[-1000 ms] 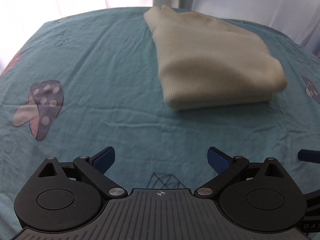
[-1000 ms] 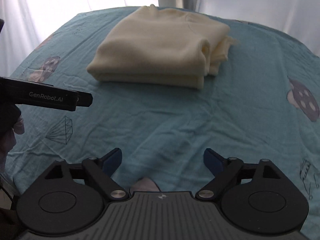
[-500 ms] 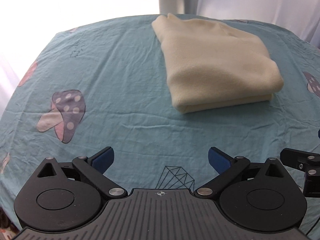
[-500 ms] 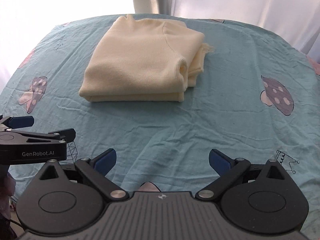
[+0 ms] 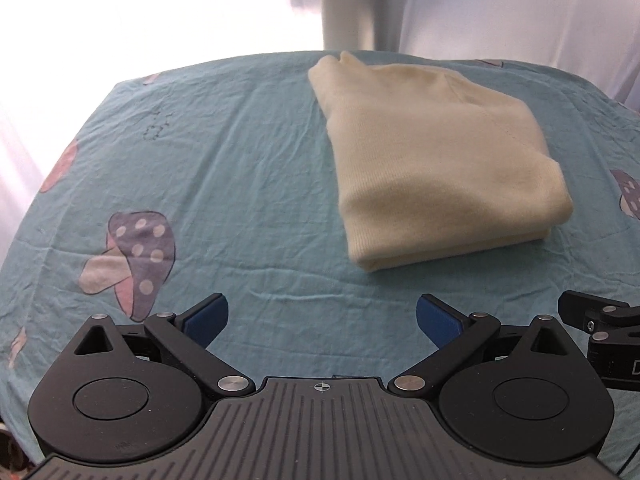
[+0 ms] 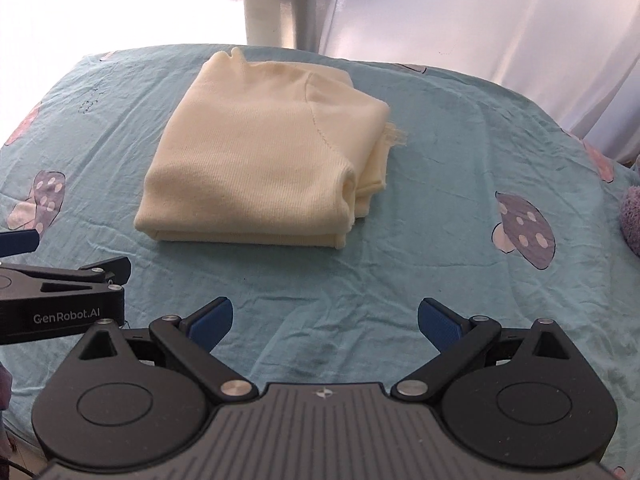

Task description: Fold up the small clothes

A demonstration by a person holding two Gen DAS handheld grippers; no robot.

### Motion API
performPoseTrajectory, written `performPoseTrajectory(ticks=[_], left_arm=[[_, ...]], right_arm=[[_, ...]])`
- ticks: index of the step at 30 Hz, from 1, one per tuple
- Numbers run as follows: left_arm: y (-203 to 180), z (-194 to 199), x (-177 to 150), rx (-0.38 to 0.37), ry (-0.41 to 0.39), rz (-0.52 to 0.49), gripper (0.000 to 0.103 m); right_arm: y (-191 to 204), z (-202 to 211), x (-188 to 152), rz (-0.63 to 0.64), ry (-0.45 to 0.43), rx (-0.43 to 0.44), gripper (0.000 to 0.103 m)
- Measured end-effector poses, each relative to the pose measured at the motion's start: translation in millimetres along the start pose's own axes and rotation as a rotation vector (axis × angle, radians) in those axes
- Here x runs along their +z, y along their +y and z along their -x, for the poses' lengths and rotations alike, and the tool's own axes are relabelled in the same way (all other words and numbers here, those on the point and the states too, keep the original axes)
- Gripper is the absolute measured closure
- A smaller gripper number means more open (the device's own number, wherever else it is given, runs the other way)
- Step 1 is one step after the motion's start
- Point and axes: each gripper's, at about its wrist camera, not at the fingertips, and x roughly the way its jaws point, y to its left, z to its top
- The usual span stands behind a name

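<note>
While both tools hang above the wrinkled teal mushroom-print bedsheet (image 5: 240, 152), the left gripper (image 5: 322, 316) and right gripper (image 6: 325, 318) stand wide with nothing between the blue pads. Farther off the folded cream knit sweater (image 6: 256, 160) lies flat, its layered edges partly tucked from sight. Bright white curtains (image 6: 480, 12) wash out beyond.

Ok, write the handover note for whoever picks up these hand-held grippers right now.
Left hand-held gripper: open, holding nothing, above the teal sheet, short of the garment.
Right hand-held gripper: open, holding nothing, likewise short of it.
Cream sweater: lies folded in a compact stack on the sheet, neither gripper touching it.
Done: this piece looks folded; one frayed edge sticks out on its right side.
Left: tuck that edge if wanted. No other unfolded clothes are in view; a purple fuzzy thing shows at the right edge, unclear what.
</note>
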Motion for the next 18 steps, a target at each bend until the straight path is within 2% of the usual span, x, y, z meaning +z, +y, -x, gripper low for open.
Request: performPoseTrajectory(ticks=[18], left_arm=[[2.6, -9.2, 4.3, -0.02, 0.01, -0.001, 0.0]], right_arm=[[0.7, -9.5, 6.0, -0.016, -0.001, -0.028, 0.004]])
